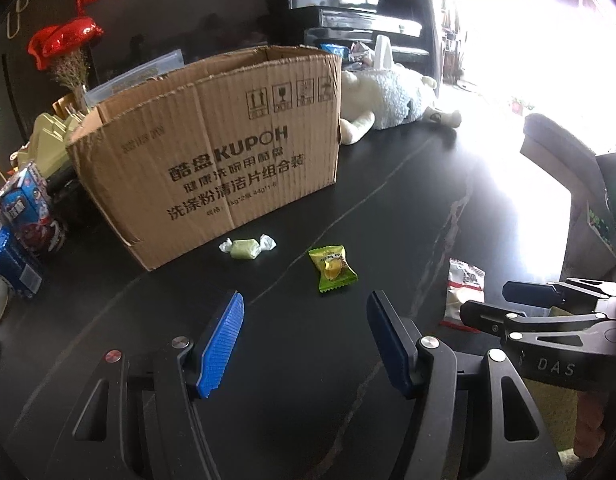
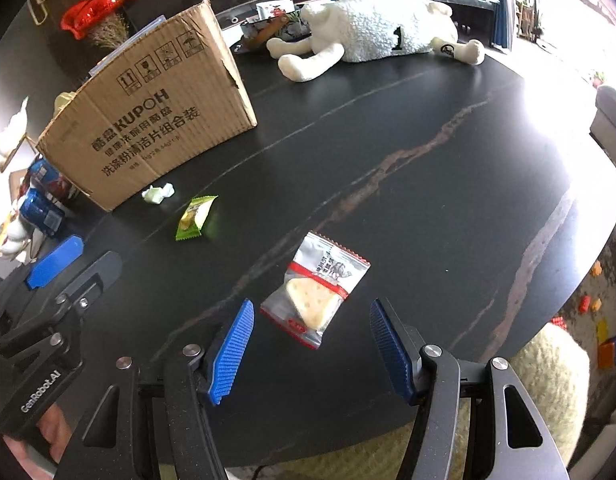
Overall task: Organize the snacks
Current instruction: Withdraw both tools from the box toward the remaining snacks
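Observation:
An open cardboard box [image 1: 212, 152] [image 2: 148, 120] stands on the dark table [image 1: 387, 208] [image 2: 387, 180]. In front of it lie a pale green twist-wrapped candy [image 1: 247, 247] [image 2: 159, 193] and a green snack packet [image 1: 332, 267] [image 2: 196, 217]. A clear red-edged packet [image 2: 317, 290] [image 1: 463, 292] holding a wedge-shaped biscuit lies further right. My left gripper [image 1: 306, 300] is open, empty, just short of the green packet. My right gripper [image 2: 311, 308] is open, with the near end of the clear packet between its fingertips, the pads apart from it.
A white plush sheep [image 2: 379, 28] [image 1: 387, 100] lies behind the box, with snack bags beyond it. Blue boxes and cans [image 1: 24, 216] [image 2: 44, 200] crowd the table's left side. Red foil balloons [image 1: 64, 40] stand at the back left. The table's edge runs along the right.

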Motion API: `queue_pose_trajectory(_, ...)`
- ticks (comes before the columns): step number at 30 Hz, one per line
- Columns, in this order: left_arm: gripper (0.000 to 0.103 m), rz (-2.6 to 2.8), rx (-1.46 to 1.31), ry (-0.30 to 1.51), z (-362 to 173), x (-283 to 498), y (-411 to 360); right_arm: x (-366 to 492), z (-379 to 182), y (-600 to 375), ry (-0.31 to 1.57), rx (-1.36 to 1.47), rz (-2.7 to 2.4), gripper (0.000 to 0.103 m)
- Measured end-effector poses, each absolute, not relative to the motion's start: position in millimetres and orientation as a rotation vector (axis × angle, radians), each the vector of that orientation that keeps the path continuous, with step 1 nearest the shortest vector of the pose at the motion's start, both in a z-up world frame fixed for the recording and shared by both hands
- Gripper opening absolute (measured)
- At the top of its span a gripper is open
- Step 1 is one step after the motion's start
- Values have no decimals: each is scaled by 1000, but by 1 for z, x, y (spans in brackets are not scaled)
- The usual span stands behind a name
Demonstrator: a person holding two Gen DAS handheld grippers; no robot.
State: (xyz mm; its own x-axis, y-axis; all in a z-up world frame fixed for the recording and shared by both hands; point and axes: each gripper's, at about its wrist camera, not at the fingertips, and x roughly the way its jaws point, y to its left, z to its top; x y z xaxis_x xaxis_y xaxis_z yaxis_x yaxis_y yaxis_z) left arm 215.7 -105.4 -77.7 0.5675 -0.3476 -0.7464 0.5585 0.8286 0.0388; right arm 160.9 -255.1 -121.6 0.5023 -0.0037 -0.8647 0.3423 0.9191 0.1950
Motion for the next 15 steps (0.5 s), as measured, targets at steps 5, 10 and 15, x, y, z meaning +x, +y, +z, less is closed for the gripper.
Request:
queue_pose_trajectory(5,63,-551,264,827,-85,226,-107,167,-125,-252,1030,341,-230,62)
queue_pose_trajectory(10,63,-559,263,842,-93,235,-114,170,-129,-251,1021,328,-242,61)
queue_pose_trajectory(15,63,-565,259,863,-101,244,-123,173,-133,-252,1008,309,-257,54)
